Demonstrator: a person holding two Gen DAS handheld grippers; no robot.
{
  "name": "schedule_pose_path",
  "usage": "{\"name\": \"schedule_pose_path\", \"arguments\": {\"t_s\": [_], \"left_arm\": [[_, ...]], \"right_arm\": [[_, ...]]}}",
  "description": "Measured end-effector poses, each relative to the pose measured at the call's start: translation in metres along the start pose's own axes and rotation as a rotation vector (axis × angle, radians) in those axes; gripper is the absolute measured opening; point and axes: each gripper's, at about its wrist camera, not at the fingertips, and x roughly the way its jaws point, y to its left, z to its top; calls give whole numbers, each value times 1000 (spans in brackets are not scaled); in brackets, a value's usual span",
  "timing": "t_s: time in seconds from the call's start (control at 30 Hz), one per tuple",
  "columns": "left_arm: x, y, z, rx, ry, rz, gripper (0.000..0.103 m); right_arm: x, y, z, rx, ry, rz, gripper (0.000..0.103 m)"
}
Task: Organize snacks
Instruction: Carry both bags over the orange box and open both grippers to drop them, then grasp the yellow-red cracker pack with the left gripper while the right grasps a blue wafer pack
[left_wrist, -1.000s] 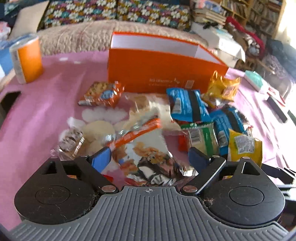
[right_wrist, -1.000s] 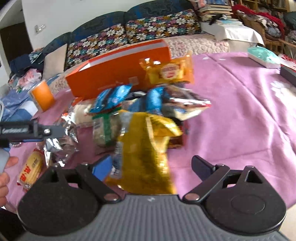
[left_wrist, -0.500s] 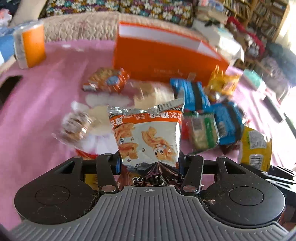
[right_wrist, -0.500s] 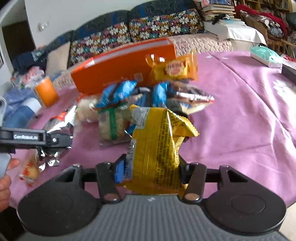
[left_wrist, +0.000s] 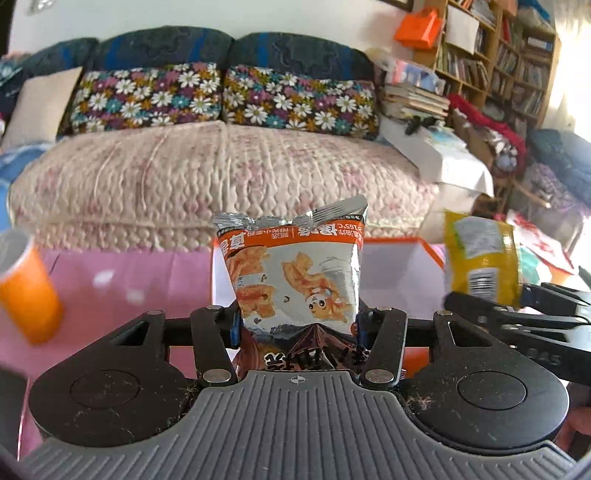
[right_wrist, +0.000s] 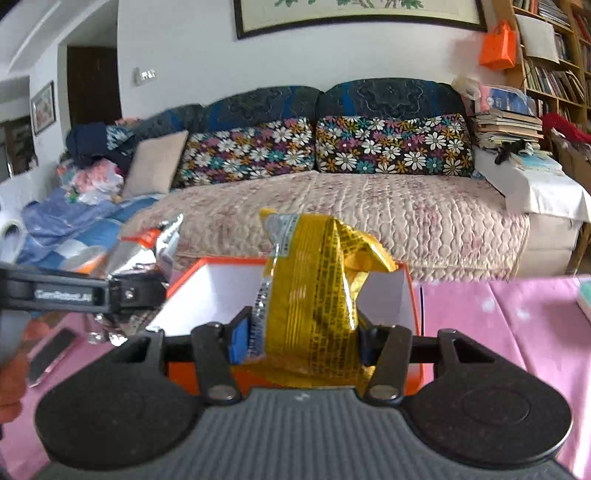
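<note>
My left gripper (left_wrist: 297, 325) is shut on the lower part of a silver and orange snack bag (left_wrist: 295, 273), held upright in the air. Behind it stands the open orange box (left_wrist: 399, 273) with a white inside. My right gripper (right_wrist: 301, 341) is shut on a crumpled yellow snack packet (right_wrist: 314, 280), raised in front of the same orange box (right_wrist: 207, 291). Each gripper shows in the other's view: the yellow packet (left_wrist: 480, 258) at the right, the silver bag (right_wrist: 147, 247) at the left. The rest of the snack pile is out of view.
An orange cup (left_wrist: 26, 288) stands at the left on the pink tablecloth (left_wrist: 129, 280). A dark flat device (right_wrist: 51, 350) lies near the left table edge, by a person's hand (right_wrist: 14, 373). A sofa (right_wrist: 369, 206) with flowered cushions runs behind the table.
Both grippers closed on their packets, lifted them off the pile and carried them up towards the orange box. The views now tilt up to the sofa.
</note>
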Motion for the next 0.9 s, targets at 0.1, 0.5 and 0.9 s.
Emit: {"name": "schedule_pose_path", "arguments": {"t_s": [0.1,0.5,0.9], "left_arm": [[46,4,9,19,32,15,41],[-44,17,-65,56,-14,29,72],[-122,30,-232,110,221,222,70]], "right_arm": [[54,-10,7,13,53,7,57],[-37,5,-41,-4,-47,58,94],[-163,25,-194,159,160,-4,94]]}}
